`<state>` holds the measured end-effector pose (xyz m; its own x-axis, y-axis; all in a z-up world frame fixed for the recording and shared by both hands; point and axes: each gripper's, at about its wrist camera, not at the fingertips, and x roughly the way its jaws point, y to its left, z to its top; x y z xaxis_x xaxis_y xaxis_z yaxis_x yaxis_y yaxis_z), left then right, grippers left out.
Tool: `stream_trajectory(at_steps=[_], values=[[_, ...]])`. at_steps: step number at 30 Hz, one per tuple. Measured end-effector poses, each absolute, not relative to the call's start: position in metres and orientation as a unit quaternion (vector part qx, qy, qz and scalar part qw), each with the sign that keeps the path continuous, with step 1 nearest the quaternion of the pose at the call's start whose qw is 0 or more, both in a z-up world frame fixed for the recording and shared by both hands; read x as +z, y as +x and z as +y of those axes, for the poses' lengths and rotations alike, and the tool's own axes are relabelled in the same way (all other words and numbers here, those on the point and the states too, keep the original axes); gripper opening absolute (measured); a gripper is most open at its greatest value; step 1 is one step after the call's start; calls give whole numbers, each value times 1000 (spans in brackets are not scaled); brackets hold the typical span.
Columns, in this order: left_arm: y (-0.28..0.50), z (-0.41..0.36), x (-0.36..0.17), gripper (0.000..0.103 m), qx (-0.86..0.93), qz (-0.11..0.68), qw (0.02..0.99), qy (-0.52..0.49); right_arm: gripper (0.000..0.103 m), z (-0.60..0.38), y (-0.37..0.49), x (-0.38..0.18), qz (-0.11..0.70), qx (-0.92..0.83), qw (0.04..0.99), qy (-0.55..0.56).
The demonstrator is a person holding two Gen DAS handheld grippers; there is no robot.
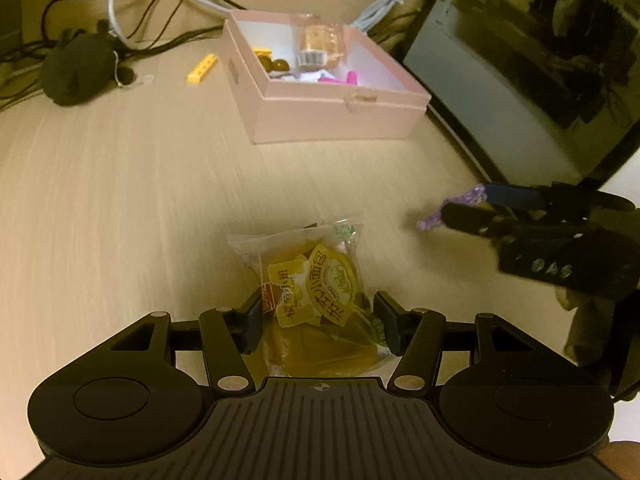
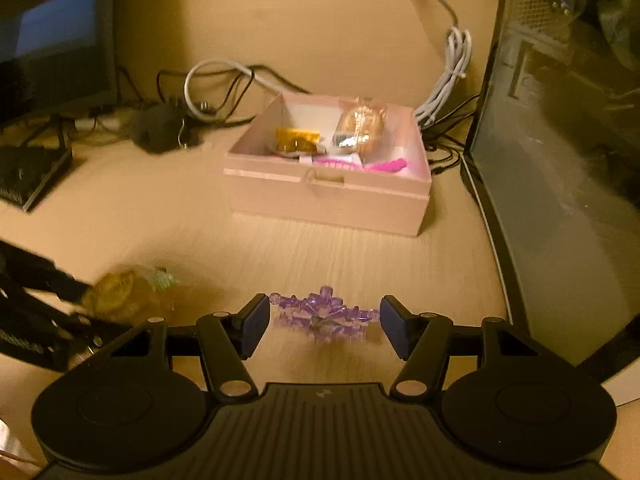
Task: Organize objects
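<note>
Left tongs (image 1: pixel 318 326) pinch a clear-wrapped yellow bread packet (image 1: pixel 316 292); right tongs (image 2: pixel 320 326) straddle, unclosed, a purple plastic snowflake (image 2: pixel 324 314) before the pink open box (image 2: pixel 328 196). Close squarely first.

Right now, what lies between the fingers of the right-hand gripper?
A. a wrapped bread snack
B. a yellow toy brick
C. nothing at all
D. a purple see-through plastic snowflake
D: in the right wrist view the purple see-through plastic snowflake lies on the wooden table between the open fingers of the right gripper.
</note>
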<state>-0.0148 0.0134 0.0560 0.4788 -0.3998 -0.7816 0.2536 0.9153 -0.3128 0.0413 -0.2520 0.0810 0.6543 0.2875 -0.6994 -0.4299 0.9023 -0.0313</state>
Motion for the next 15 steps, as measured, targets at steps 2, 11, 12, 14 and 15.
stream_trajectory(at_steps=[2,11,12,14,15], values=[[-10,18,64,62,-198,461,862,-76,52,-251,39,96,348,192,912,-101],[46,13,128,62,-227,368,899,-73,39,-262,42,126,335,163,924,-83],[49,12,130,61,-230,365,899,-75,39,-265,41,121,342,163,922,-83],[50,11,130,61,-232,365,899,-73,43,-270,36,110,355,164,917,-82],[50,12,128,61,-231,368,898,-71,55,-273,35,103,364,163,913,-82]])
